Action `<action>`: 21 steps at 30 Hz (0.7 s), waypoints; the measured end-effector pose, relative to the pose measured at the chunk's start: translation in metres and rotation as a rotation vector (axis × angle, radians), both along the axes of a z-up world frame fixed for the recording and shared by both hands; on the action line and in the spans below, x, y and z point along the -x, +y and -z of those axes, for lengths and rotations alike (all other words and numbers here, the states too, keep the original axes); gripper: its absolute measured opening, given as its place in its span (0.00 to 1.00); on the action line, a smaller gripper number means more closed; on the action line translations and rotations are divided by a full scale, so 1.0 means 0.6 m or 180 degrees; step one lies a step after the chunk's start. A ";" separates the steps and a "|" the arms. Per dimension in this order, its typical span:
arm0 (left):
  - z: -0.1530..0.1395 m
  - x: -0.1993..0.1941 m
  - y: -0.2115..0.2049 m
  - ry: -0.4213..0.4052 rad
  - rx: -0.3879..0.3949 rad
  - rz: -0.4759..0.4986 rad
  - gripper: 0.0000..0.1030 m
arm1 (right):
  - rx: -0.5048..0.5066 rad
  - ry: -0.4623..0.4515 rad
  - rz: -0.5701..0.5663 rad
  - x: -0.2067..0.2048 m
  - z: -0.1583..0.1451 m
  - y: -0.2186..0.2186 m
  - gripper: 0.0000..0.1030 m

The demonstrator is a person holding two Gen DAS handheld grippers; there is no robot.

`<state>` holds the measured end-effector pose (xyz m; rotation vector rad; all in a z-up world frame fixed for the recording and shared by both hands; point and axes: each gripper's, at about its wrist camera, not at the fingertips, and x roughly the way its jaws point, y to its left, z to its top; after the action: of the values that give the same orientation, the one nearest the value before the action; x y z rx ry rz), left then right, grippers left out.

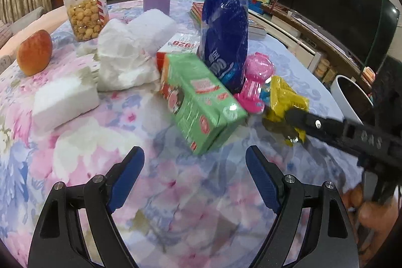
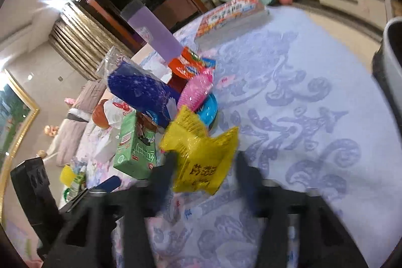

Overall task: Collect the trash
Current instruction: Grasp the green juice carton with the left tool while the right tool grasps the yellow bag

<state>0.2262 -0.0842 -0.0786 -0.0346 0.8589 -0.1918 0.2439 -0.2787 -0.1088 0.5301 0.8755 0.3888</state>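
Collecting trash, early stage: the right gripper (image 2: 204,165) has its jaws drawn in around the yellow wrapper (image 2: 201,155), which lies on the flowered tablecloth (image 1: 176,192) at the near right edge of the litter pile; motion blur hides whether the pads press it. The left gripper (image 1: 194,167) hangs with jaws apart and empty, near the green carton (image 1: 201,102). The carton, blue bag (image 1: 223,42), crumpled tissue (image 1: 120,62) and pink wrapper (image 1: 256,82) remain uncollected, and the white bin (image 1: 351,97) stands far right.

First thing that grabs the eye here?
The yellow wrapper at the near edge of the clutter, with the right gripper closing around it. Behind it a green carton leans on a tall blue bag; the left gripper hangs open over the flowered tablecloth.
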 end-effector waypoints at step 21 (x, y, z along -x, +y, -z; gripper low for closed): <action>-0.014 0.050 0.000 -0.0142 0.0155 0.0146 0.31 | 0.0046 -0.0162 0.0206 0.085 -0.024 -0.042 0.18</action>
<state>0.1960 -0.0840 -0.0704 -0.0561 0.8109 -0.2557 0.1927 -0.3039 -0.0943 0.5317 0.8097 0.3354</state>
